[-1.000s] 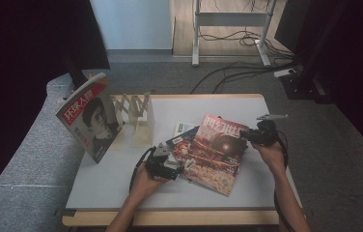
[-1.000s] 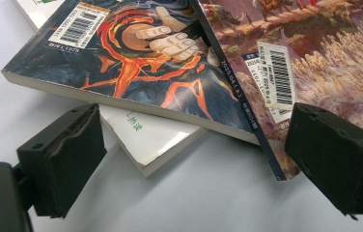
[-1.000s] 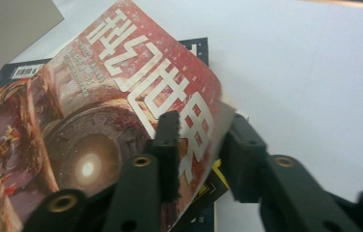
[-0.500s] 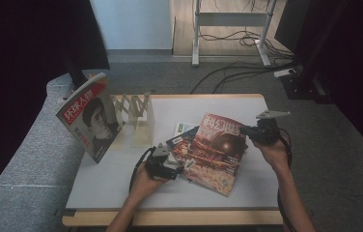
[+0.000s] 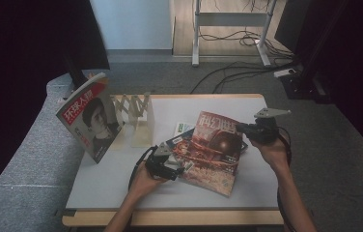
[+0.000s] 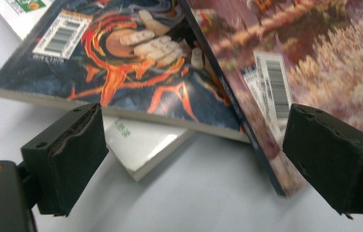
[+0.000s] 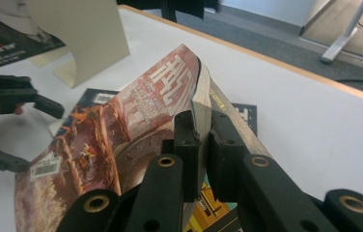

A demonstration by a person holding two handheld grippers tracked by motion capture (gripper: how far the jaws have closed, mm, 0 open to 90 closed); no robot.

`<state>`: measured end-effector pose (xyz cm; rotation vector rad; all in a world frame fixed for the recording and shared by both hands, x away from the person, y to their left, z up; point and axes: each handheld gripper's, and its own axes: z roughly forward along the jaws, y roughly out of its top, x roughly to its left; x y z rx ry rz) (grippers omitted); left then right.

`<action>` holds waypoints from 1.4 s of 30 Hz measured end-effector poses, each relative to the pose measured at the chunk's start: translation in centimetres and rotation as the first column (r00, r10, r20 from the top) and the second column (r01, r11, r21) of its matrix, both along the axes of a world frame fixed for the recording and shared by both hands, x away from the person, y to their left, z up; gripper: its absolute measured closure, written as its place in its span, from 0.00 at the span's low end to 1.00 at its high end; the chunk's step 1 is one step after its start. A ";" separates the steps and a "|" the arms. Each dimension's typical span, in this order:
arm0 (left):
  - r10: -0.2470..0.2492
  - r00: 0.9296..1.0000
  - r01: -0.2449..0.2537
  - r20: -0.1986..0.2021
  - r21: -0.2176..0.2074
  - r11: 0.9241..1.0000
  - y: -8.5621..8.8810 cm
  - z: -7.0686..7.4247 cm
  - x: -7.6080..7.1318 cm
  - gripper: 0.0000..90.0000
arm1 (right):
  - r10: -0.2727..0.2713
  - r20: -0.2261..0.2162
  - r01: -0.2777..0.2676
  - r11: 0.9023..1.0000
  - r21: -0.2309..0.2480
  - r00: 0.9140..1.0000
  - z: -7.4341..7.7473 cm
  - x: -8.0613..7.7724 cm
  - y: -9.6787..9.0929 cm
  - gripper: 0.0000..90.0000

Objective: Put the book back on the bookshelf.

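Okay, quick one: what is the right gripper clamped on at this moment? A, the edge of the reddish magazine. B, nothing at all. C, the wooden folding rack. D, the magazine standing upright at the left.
A: in the right gripper view the right gripper pinches the lifted edge of the reddish magazine, its fingers pressed on the pages.

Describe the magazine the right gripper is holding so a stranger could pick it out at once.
On the white table, right of the folding wooden rack, books lie in a loose pile. The reddish-brown magazine lies on top, its far edge lifted by the right gripper. Unlike the portrait magazine standing at the left, it shows a dark red globe.
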<state>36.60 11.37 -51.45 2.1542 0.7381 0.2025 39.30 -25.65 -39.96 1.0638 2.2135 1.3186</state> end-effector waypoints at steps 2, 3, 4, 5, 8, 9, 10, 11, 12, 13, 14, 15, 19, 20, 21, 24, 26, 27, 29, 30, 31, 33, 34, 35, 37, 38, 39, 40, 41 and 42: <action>-0.001 1.000 0.001 0.004 -0.010 1.000 -0.1 0.4 0.1 0.14 | 0.010 0.013 -0.010 1.000 0.002 1.000 0.3 -0.2 0.2 0.91; -0.007 1.000 0.007 0.003 -0.015 1.000 -0.2 0.6 0.2 0.15 | 0.015 0.018 -0.015 1.000 0.000 1.000 0.5 -0.4 0.3 0.91; -0.013 1.000 0.013 -0.001 -0.021 1.000 -0.3 0.8 0.2 0.16 | 0.022 0.024 -0.022 1.000 0.000 0.999 0.6 -0.4 0.5 0.92; -0.019 1.000 0.019 0.000 -0.022 1.000 -0.4 0.9 0.4 0.16 | 0.032 0.030 -0.032 0.999 -0.001 0.999 0.7 -0.5 0.6 0.92; -0.049 0.999 0.049 0.002 -0.028 0.998 -0.8 1.4 0.8 0.17 | 0.047 0.036 -0.047 0.999 0.004 0.998 1.1 -0.7 0.9 0.92; -0.055 0.998 0.055 0.004 -0.026 0.998 -1.0 1.5 0.9 0.18 | 0.054 0.040 -0.054 0.999 0.003 0.998 1.2 -0.8 1.0 0.92; -0.062 0.998 0.062 0.003 -0.025 0.998 -1.1 1.5 1.1 0.18 | 0.058 0.041 -0.058 0.998 -0.001 0.998 1.3 -0.8 1.1 0.92; -0.069 0.998 0.069 0.000 -0.026 0.997 -1.2 1.5 1.3 0.18 | 0.062 0.046 -0.062 0.998 -0.003 0.997 1.4 -0.9 1.2 0.92; -0.074 0.997 0.074 -0.002 -0.025 0.997 -1.4 1.5 1.6 0.19 | 0.066 0.047 -0.065 0.998 -0.005 0.997 1.5 -0.9 1.2 0.92; -0.078 0.997 0.078 -0.006 -0.023 0.997 -1.5 1.5 1.8 0.19 | 0.068 0.049 -0.068 0.998 -0.006 0.996 1.5 -1.0 1.3 0.92; -0.085 0.996 0.085 -0.011 -0.026 0.996 -1.6 1.5 2.0 0.20 | 0.070 0.050 -0.070 0.998 -0.005 0.996 1.6 -1.0 1.3 0.92; -0.089 0.996 0.088 -0.019 -0.034 0.996 -1.7 1.5 2.2 0.21 | 0.073 0.052 -0.073 0.997 -0.007 0.996 1.7 -1.1 1.3 0.92; -0.108 0.993 0.106 -0.038 -0.051 0.993 -1.9 1.4 2.7 0.24 | 0.079 0.060 -0.079 0.997 -0.007 0.995 1.8 -1.3 1.3 0.92; -0.110 0.993 0.108 -0.042 -0.056 0.993 -2.0 1.4 2.8 0.24 | 0.081 0.062 -0.081 0.997 -0.008 0.995 1.8 -1.3 1.3 0.92; -0.116 0.992 0.113 -0.045 -0.062 0.992 -2.0 1.4 2.9 0.24 | 0.081 0.063 -0.081 0.997 -0.004 0.995 1.9 -1.4 1.4 0.92; -0.142 0.989 0.138 -0.048 -0.070 0.988 -2.3 1.5 2.9 0.30 | 0.088 0.071 -0.088 0.996 -0.007 0.994 1.9 -1.5 1.4 0.92; -0.166 0.985 0.162 -0.046 -0.066 0.985 -2.5 1.6 2.9 0.34 | 0.091 0.076 -0.091 0.996 -0.006 0.993 2.0 -1.5 1.4 0.92; -0.180 0.983 0.178 -0.042 -0.059 0.982 -2.5 1.7 2.8 0.37 | 0.093 0.077 -0.093 0.996 -0.008 0.993 2.0 -1.5 1.4 0.92; -0.194 0.980 0.192 -0.035 -0.050 0.980 -2.7 1.9 2.7 0.41 | 0.096 0.079 -0.096 0.995 -0.009 0.992 2.1 -1.6 1.5 0.92; -0.199 0.979 0.197 -0.035 -0.051 0.979 -2.7 1.9 2.7 0.43 | 0.098 0.081 -0.097 0.995 -0.010 0.992 2.1 -1.6 1.5 0.92; -0.202 0.979 0.201 -0.031 -0.044 0.979 -2.7 2.0 2.6 0.46 | 0.099 0.082 -0.098 0.995 -0.010 0.992 2.1 -1.6 1.5 0.92; -0.201 0.979 0.200 -0.031 -0.042 0.979 -2.7 2.1 2.6 0.46 | 0.100 0.082 -0.100 0.995 -0.006 0.992 2.2 -1.7 1.5 0.92; -0.201 0.979 0.200 -0.031 -0.043 0.979 -2.6 2.1 2.6 0.47 | 0.100 0.084 -0.100 0.995 -0.004 0.991 2.2 -1.7 1.5 0.92; -0.201 0.979 0.199 -0.033 -0.048 0.979 -2.5 2.1 2.6 0.48 | 0.101 0.085 -0.101 0.995 -0.002 0.991 2.2 -1.8 1.5 0.92; -0.199 0.979 0.196 -0.038 -0.060 0.979 -2.3 2.1 2.7 0.51 | 0.105 0.090 -0.106 0.994 -0.002 0.990 2.2 -1.8 1.6 0.92; -0.200 0.979 0.197 -0.040 -0.065 0.978 -2.2 2.1 2.7 0.52 | 0.106 0.089 -0.107 0.994 0.003 0.990 2.2 -1.8 1.6 0.92; -0.199 0.979 0.196 -0.042 -0.069 0.978 -2.1 2.2 2.7 0.54 | 0.110 0.089 -0.111 0.994 0.003 0.990 2.3 -1.9 1.7 0.92; -0.197 0.979 0.193 -0.043 -0.073 0.978 -1.9 2.2 2.7 0.55 | 0.112 0.090 -0.113 0.994 0.007 0.990 2.3 -1.9 1.7 0.92; -0.195 0.980 0.191 -0.045 -0.079 0.978 -1.8 2.3 2.7 0.57 | 0.116 0.094 -0.117 0.993 0.010 0.989 2.4 -1.9 1.8 0.92; -0.194 0.980 0.190 -0.045 -0.083 0.978 -1.6 2.3 2.7 0.58 | 0.118 0.094 -0.119 0.993 0.013 0.989 2.5 -1.9 1.9 0.92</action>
